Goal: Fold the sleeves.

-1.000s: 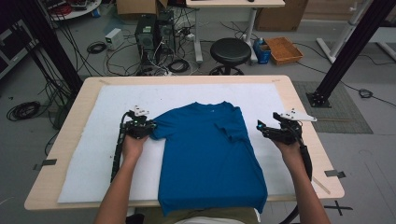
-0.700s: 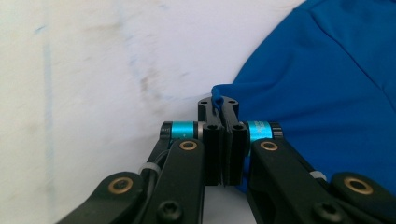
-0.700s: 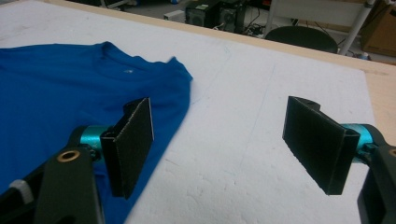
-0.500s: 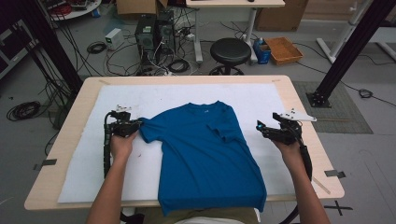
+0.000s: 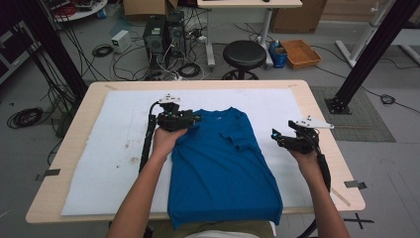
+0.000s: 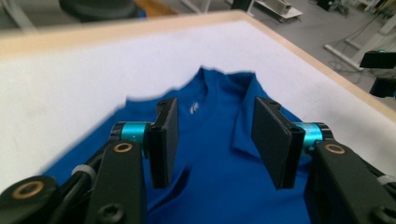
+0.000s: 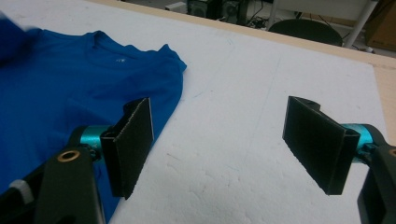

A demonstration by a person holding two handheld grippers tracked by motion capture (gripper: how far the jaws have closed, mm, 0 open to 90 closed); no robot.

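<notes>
Blue T-shirt [image 5: 220, 163] judged soft, limp, light; best pinched at a sleeve fold. Left gripper [image 5: 194, 119] held narrowly open above it; right gripper [image 5: 275, 138] wide, beside it.

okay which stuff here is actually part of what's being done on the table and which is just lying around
In the job:
blue T-shirt, being folded
left gripper, open over the shirt's shoulder
right gripper, open beside the shirt
white mat under the shirt

Lying about:
black stool
computer towers and cables on the floor
orange tray
cardboard box
</notes>
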